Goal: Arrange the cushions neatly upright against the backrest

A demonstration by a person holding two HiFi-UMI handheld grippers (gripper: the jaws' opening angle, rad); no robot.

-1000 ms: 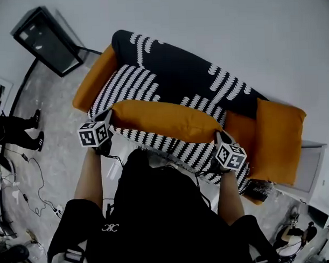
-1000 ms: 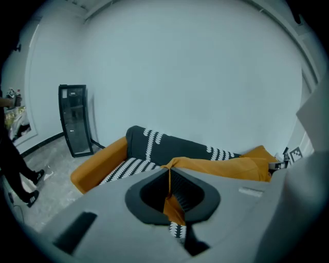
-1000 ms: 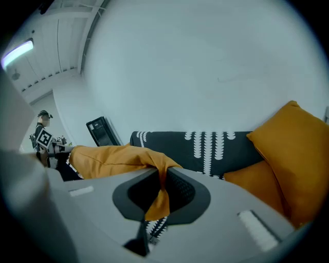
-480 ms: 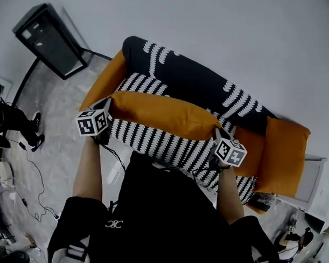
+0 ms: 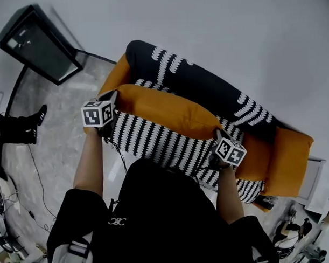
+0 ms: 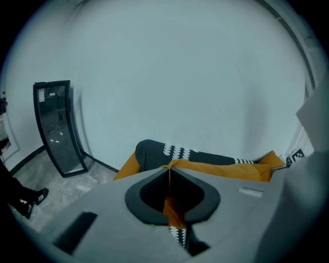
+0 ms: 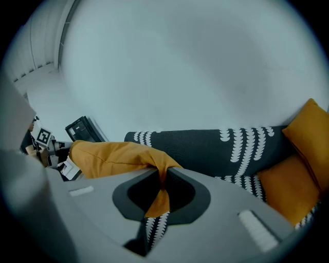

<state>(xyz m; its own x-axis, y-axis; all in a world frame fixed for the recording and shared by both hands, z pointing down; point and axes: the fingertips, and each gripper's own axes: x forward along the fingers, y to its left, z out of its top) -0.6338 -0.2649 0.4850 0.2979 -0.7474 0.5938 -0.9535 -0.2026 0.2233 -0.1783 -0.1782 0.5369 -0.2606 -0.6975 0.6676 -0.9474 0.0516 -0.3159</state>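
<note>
Head view: I am holding the long orange cushion [image 5: 164, 113] by its two ends over the striped seat [image 5: 154, 142] of the sofa, in front of the dark backrest [image 5: 206, 86]. It is lying lengthwise, not upright. My left tongs [image 5: 112, 99] are clamping its left corner; the left gripper view is showing orange fabric pinched between the closed jaws. My right tongs [image 5: 218, 134] are clamping the right corner the same way. A second orange cushion [image 5: 288, 160] is standing at the sofa's right end, apart from the held one. A dark framed panel [image 5: 36, 45] is standing on the floor beyond the left armrest [image 5: 115, 75].
</note>
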